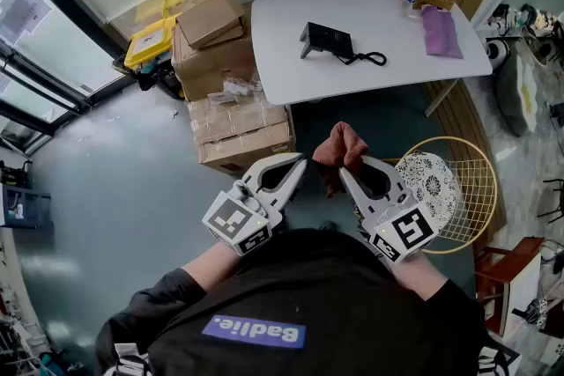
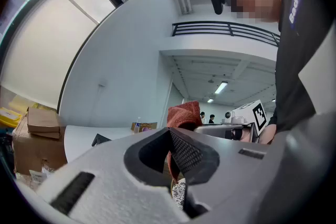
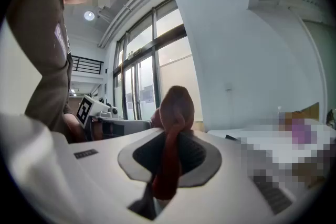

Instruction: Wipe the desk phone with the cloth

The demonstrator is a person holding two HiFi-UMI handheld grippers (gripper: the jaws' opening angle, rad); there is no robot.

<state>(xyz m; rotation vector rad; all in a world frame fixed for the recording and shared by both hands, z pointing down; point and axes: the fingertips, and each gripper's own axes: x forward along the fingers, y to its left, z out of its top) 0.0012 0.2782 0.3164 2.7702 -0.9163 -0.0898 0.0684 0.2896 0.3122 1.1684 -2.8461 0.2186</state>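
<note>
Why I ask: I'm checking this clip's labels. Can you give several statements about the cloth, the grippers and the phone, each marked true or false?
1. The left gripper and the right gripper are both shut on the red-brown cloth. True.
2. The red-brown cloth touches the desk phone. False: it is held in the air near the person, and the phone sits on the white table, apart from it.
3. A purple cloth lies on the table, right of the phone. True.
4. The cardboard boxes stand on the table. False: they stand on the floor by its left end.
</note>
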